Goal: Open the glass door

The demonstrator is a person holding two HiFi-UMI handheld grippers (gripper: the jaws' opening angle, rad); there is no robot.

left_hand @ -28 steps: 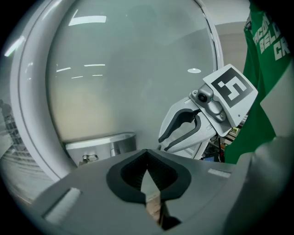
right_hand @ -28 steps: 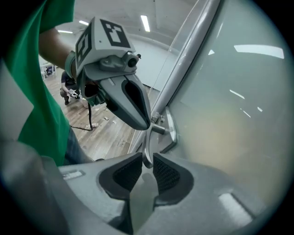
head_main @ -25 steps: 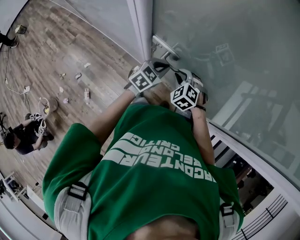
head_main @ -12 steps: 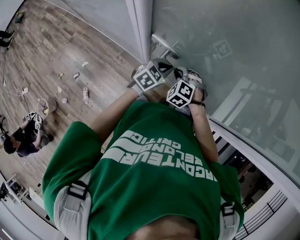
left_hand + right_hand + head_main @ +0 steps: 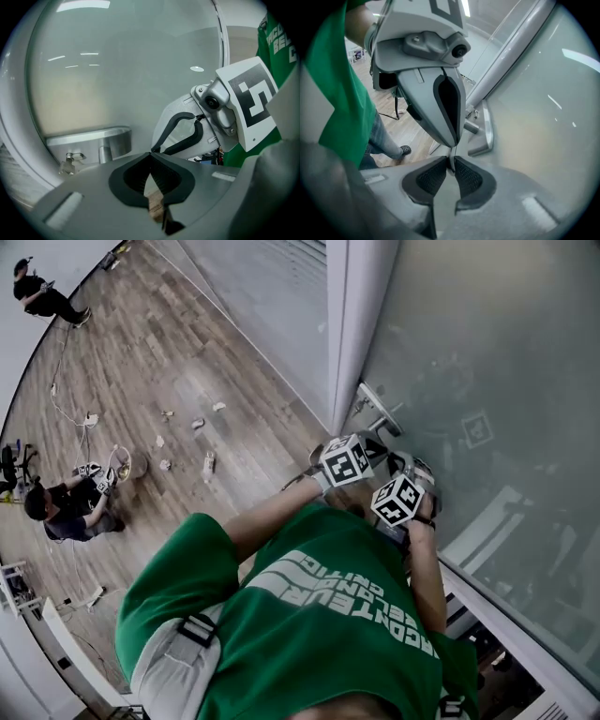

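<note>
Plainly, the right claw (image 5: 451, 161) has just been closing; its jaws stand all but together, with nothing gripped between them. The left claw (image 5: 150, 153) has its jaws together too and is empty, its tip meeting the right one's from 12 o'clock in the right gripper view. Just beyond, at 1 o'clock, the metal handle (image 5: 486, 131) sits on the frosted glass door (image 5: 487, 352), beside the white frame (image 5: 361, 324).

The left gripper (image 5: 151, 156), fingers (image 5: 133, 177) closed tip to tip, just beside right gripper (image 5: 156, 148), door handle (image 5: 89, 138) at left
</note>
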